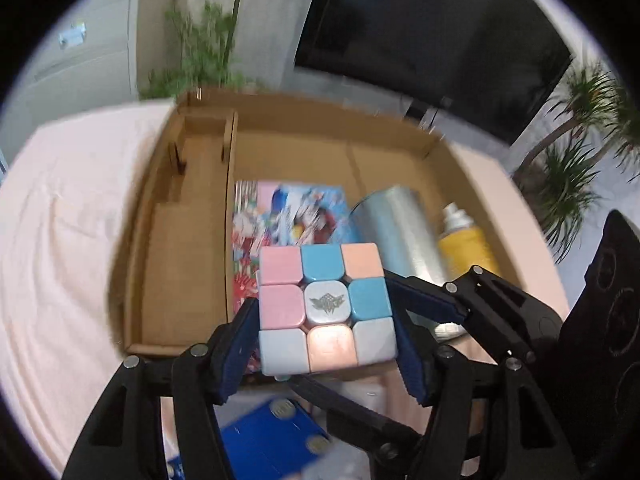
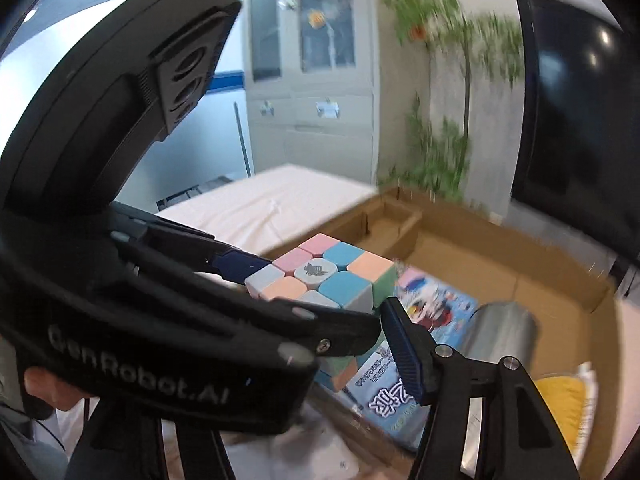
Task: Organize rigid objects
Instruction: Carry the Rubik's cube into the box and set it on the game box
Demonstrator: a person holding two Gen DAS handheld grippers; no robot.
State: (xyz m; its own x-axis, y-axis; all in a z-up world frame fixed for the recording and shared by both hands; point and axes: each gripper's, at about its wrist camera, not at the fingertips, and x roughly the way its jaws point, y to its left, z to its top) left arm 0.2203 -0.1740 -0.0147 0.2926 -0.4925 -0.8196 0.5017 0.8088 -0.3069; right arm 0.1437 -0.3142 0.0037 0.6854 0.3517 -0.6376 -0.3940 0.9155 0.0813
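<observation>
My left gripper (image 1: 326, 320) is shut on a pastel puzzle cube (image 1: 326, 308), its blue pads pressing the cube's left and right sides. It holds the cube above the near edge of an open cardboard box (image 1: 184, 272). The cube also shows in the right wrist view (image 2: 324, 276), held by the left gripper (image 2: 312, 292) coming in from the left. In the box lie a colourful picture book (image 1: 304, 216), a silver can (image 1: 400, 232) and a yellow spray bottle (image 1: 468, 240). Only one finger (image 2: 404, 344) of my right gripper shows clearly; the left gripper's body hides the other.
The box sits on a table with a pale pink cloth (image 1: 68, 248). A narrow divided compartment (image 1: 192, 184) runs along the box's left side. A blue block (image 1: 272, 432) lies under my left gripper. Plants (image 1: 572, 176) and a dark screen (image 1: 432, 40) stand behind.
</observation>
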